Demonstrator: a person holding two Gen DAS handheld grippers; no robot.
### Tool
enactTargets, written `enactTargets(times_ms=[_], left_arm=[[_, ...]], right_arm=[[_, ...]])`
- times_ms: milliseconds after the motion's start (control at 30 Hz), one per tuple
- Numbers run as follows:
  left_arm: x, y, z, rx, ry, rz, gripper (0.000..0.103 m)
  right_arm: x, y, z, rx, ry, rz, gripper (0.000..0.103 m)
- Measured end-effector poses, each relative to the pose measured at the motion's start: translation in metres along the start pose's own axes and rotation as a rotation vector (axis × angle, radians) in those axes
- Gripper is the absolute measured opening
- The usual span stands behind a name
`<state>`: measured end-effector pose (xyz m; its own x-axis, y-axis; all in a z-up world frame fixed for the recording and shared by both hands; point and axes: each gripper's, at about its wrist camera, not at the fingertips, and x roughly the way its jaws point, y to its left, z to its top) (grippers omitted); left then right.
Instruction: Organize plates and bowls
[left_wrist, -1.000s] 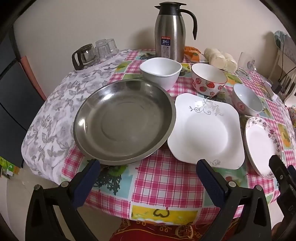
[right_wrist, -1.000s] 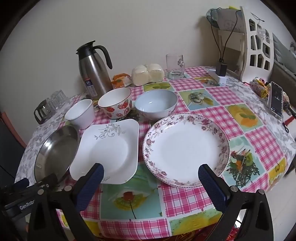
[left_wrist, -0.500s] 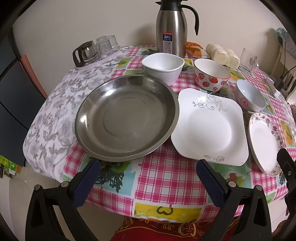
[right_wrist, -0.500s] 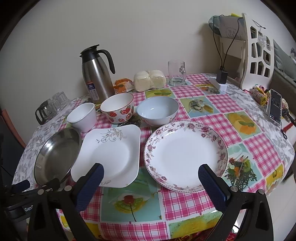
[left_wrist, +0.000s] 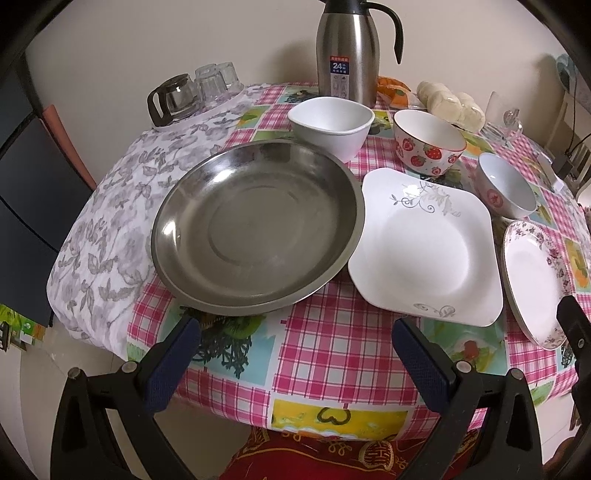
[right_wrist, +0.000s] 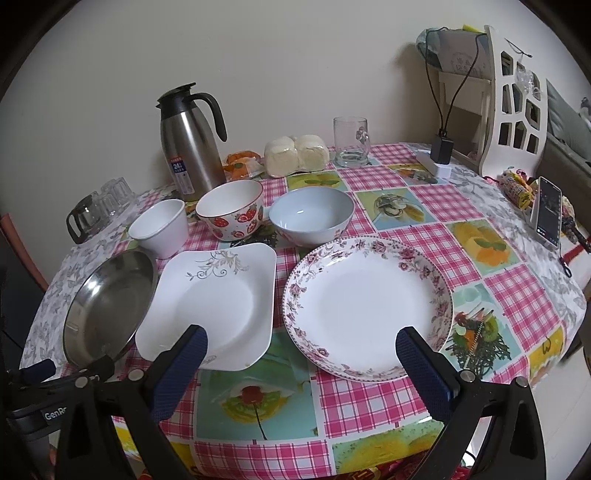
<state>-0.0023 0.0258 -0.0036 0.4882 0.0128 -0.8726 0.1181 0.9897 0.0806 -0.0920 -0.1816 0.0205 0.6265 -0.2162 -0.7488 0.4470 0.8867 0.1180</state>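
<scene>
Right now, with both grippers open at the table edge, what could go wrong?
The steel pan juts past the table edge, so a nudge from the left gripper might tip it off. The square plate and floral plate are glazed ceramic and may slip from the right gripper.

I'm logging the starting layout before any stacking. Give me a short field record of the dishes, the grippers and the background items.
plates: stainless steel pan, square white plate, floral round plate, in a row, left to right
bowls: white bowl, strawberry bowl, pale blue bowl, behind the plates
stacked: nothing yet
left gripper: open, empty, at the table edge in front of the pan
right gripper: open, empty, in front of the floral plate
background: steel thermos jug, glass mug
</scene>
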Motion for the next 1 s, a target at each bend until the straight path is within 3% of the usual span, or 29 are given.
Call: enactTargets(times_ms=[1000], left_arm=[[0.01, 0.006, -0.002, -0.028, 0.054, 0.019, 0.103]], right_arm=[[0.012, 0.003, -0.005, -0.012, 0.054, -0.017, 0.103]])
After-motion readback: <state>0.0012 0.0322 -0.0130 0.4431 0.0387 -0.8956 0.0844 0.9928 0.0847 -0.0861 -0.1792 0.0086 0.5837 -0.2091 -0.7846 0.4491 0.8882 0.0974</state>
